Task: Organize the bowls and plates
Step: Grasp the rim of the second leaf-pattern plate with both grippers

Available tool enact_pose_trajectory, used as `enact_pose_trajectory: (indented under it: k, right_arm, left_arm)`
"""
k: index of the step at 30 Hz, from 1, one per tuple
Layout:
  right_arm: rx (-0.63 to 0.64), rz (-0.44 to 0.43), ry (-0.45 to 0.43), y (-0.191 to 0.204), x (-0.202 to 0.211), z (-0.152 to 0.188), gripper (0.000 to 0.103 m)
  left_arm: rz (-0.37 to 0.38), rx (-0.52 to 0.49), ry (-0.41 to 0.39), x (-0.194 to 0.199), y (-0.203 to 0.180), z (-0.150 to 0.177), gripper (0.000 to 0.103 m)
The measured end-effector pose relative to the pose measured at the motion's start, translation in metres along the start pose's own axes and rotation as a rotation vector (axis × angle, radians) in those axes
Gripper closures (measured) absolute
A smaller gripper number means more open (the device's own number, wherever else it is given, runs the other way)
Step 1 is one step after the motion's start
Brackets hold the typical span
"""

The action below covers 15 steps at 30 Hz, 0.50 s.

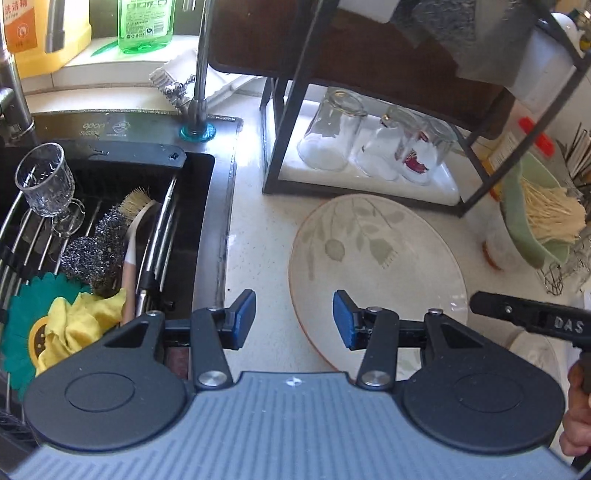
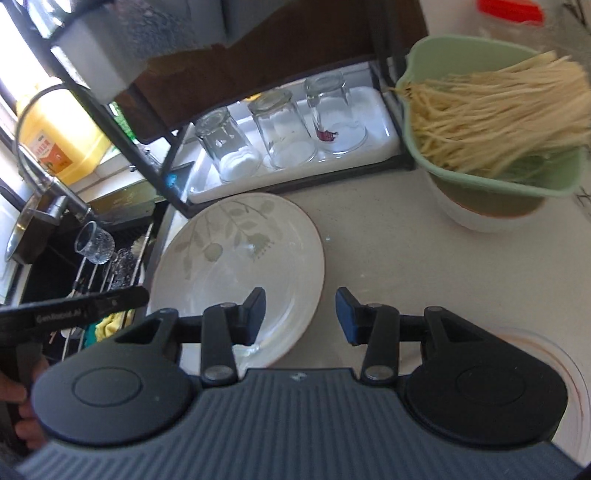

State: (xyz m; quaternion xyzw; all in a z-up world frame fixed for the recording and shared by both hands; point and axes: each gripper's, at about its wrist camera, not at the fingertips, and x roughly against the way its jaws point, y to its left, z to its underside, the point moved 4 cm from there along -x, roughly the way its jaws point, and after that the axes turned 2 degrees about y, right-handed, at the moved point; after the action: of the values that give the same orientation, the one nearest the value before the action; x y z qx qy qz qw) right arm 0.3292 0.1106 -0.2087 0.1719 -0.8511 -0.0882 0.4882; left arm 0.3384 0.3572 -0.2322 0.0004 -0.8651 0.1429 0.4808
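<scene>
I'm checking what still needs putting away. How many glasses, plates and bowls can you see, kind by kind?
Upturned tumblers on the rack tray: 3
Stemmed glass over the sink: 1
Leaf-pattern plate on the counter: 1
Green bowl of sticks: 1
White bowl under it: 1
Total: 7

The leaf-patterned white plate (image 1: 376,258) is lying flat on the counter just ahead of your left gripper (image 1: 294,320), empty.

yellow jug (image 1: 44,33) cropped, noodles (image 2: 495,110) blurred
</scene>
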Motion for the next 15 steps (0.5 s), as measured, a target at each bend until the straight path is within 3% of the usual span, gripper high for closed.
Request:
enact_pose_trajectory:
  k: [8, 10, 15]
  right_arm:
    - [0.045, -0.025, 0.023, -0.001, -0.031, -0.014, 0.058]
    - [0.041, -0.027, 0.029, -0.001, -0.040, -0.015, 0.058]
    - [0.034, 0.013, 0.039, -0.004, -0.057, -0.016, 0.063]
  left_arm:
    - [0.003, 0.032, 0.007, -0.018, 0.004, -0.004, 0.051]
    - [-0.026, 0.036, -0.018, -0.020, 0.006, -0.005, 0.051]
    - [0.017, 0.061, 0.001, -0.033, 0.010, -0.007, 0.058]
